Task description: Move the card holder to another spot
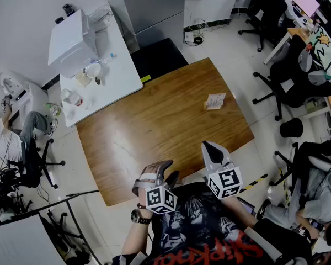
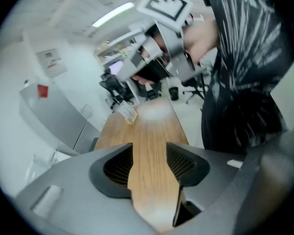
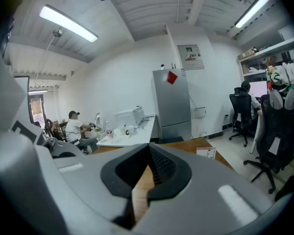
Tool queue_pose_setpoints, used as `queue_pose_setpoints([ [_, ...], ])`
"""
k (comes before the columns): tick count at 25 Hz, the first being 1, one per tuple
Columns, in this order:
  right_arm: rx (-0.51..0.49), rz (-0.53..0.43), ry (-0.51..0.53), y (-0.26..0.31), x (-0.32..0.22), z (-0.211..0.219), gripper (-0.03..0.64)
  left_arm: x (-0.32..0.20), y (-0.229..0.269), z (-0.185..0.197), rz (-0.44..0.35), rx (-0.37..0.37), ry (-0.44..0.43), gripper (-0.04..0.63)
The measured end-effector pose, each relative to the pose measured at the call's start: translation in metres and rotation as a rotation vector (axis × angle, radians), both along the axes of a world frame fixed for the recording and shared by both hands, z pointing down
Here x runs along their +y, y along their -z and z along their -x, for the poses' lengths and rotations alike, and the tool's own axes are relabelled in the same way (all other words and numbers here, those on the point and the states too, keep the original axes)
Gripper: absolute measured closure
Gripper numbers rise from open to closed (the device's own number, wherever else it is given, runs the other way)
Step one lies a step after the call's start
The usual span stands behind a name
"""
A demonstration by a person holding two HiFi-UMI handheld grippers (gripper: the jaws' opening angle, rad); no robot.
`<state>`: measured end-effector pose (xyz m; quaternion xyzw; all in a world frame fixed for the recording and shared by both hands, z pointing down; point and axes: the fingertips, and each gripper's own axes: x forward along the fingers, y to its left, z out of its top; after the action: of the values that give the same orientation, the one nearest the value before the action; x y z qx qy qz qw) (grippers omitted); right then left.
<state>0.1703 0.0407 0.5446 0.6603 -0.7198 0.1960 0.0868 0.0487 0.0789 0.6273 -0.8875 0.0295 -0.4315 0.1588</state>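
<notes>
The card holder is a small pale stand with cards in it, upright near the far right edge of the brown wooden table. In the left gripper view the card holder is far ahead on the wood; in the right gripper view the card holder sits at the right. My left gripper hovers over the table's near edge, open, and only bare wood shows between the left gripper jaws. My right gripper is held beside it, well short of the holder. The right gripper is shut and holds nothing.
A white side table carrying a white box, cups and a bottle butts against the wooden table's far left. Office chairs stand to the right. A person sits at the left. A grey cabinet stands behind.
</notes>
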Motion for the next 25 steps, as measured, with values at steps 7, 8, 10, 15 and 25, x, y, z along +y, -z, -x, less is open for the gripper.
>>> queue_pose_setpoints([
  [7,0.005,0.029,-0.041,-0.013,-0.009,-0.031,0.615,-0.028,0.07,-0.007,0.174,0.484,0.292,0.45],
  [8,0.007,0.03,-0.049,-0.016,-0.01,-0.035,0.615,-0.033,0.073,-0.007,0.163,0.494,0.29,0.451],
  [10,0.012,0.035,-0.071,-0.03,-0.016,-0.045,0.615,-0.048,0.078,-0.003,0.151,0.51,0.313,0.451],
  [15,0.007,0.229,-0.146,-0.145,-0.037,-0.105,0.111,-0.075,0.094,0.015,0.21,0.626,0.504,0.451],
  [25,0.07,0.478,-0.277,-0.306,-0.151,-0.223,0.035,-0.051,0.057,0.06,0.352,0.601,0.892,0.453],
])
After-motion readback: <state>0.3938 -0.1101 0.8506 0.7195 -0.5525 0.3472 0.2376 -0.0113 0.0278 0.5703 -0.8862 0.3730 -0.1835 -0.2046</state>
